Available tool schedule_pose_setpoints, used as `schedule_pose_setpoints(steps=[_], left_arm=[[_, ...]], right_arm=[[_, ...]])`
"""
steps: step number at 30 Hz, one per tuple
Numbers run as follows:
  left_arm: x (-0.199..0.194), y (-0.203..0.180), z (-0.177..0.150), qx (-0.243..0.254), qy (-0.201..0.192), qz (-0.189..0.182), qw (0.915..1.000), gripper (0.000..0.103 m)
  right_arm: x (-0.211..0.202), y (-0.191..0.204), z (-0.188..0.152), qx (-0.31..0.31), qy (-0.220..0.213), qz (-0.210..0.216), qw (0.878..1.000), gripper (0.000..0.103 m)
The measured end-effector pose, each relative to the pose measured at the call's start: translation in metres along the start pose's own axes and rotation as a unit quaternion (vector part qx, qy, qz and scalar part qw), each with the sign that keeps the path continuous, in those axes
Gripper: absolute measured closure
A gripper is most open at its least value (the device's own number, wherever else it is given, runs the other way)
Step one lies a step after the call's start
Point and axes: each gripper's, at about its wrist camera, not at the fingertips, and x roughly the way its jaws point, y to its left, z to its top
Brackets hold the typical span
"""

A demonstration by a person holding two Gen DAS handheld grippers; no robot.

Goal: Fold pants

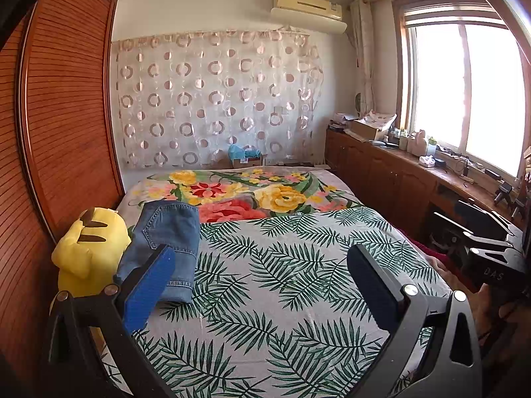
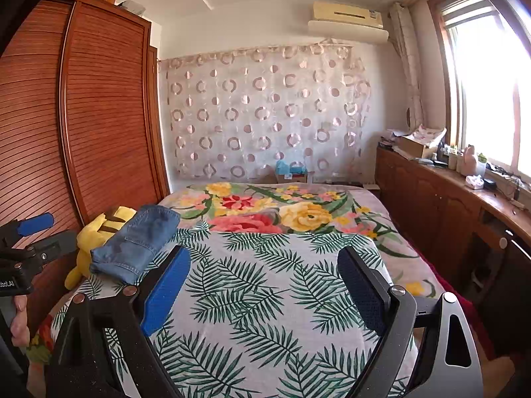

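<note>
Lying folded, jeans [image 1: 167, 245] long axis toward headboard.

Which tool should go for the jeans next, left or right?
Left, probably. The folded jeans lie at the bed's left edge against the yellow plush, just ahead of the left tool. The right tool sits further right. Both are open and empty.
</note>
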Motion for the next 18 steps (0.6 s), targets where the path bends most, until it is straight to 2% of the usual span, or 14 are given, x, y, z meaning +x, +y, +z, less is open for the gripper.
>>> schedule_pose_setpoints(steps=[18], left_arm=[[-0.0002, 0.0009, -0.0011, 0.000, 0.000, 0.000, 1.0000, 0.000]], right_arm=[[-0.0009, 0.0026, 0.0008, 0.001, -0.001, -0.002, 1.000, 0.012]])
